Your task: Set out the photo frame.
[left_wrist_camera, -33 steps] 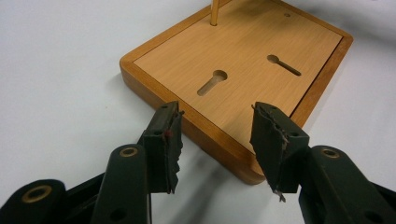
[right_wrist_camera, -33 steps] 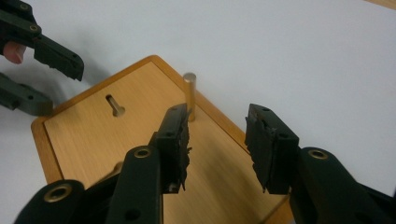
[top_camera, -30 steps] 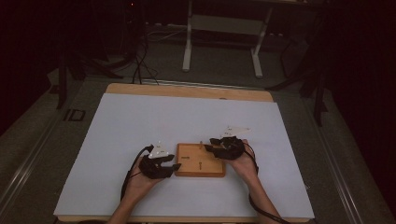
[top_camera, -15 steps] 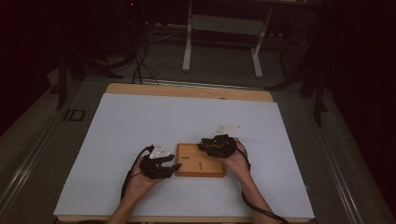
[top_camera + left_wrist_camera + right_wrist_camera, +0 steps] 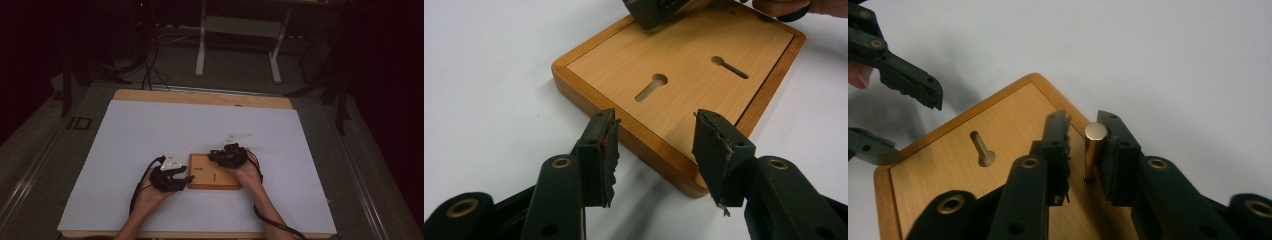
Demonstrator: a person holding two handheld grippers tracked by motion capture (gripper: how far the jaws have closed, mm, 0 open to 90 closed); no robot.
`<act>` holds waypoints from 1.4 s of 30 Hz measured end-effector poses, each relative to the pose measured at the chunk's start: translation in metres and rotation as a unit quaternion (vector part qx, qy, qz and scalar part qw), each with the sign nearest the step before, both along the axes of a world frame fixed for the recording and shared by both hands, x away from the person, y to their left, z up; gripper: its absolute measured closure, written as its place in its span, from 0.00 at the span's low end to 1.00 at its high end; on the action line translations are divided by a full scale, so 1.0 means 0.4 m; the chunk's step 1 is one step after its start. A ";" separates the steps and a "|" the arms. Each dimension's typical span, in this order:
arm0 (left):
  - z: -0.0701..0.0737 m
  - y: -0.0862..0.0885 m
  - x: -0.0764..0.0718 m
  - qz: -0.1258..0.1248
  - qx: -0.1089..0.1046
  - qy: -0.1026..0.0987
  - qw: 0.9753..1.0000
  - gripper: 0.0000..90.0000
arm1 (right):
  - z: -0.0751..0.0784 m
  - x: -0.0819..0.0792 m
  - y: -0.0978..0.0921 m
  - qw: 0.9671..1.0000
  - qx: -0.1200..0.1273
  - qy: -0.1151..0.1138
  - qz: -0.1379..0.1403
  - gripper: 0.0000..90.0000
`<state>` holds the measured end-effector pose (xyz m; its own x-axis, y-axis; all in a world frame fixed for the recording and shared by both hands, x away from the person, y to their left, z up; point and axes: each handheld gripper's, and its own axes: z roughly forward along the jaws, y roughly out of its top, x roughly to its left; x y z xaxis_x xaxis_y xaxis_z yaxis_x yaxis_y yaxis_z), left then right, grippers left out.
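On the wooden board (image 5: 973, 165), right gripper (image 5: 1083, 145) jaws bracket the brass peg (image 5: 1093, 150), unclenched; close squarely. Left gripper (image 5: 654, 145), spread, straddles the board's edge.

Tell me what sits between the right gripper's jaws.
A brass peg stands upright between the right gripper jaws on the wooden board, in the right gripper view.

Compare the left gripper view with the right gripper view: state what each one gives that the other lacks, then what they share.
Left gripper view: two keyhole slots in the wooden board, and the left tool with its jaws open astride the board's near edge. Right gripper view: a brass pin standing upright on the board between the right tool jaws, against one jaw with a gap to the other. Shared: the board, a keyhole slot, the white table top, and the opposite tool farther off.
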<state>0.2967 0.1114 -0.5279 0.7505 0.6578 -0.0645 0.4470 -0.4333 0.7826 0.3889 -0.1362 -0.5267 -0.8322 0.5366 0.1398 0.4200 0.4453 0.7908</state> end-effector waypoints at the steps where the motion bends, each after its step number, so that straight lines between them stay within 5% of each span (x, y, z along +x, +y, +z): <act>1: 0.000 0.000 0.000 0.000 0.001 0.000 1.000 0.58 | -0.002 0.001 0.001 1.000 0.000 0.001 -0.001 0.85; 21: -0.001 -0.003 -0.001 -0.001 0.004 -0.001 1.000 0.58 | -0.005 0.002 -0.016 1.000 0.008 0.006 -0.002 0.91; 42: 0.000 -0.003 -0.002 -0.008 0.001 0.003 1.000 0.59 | -0.004 0.032 -0.027 0.998 0.028 0.055 0.020 0.91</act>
<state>0.2959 0.1103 -0.5277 0.7610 0.6452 -0.0681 0.4444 -0.4420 0.7792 0.4016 -0.1469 -0.5284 -0.8313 0.4915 0.2595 0.4874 0.4203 0.7653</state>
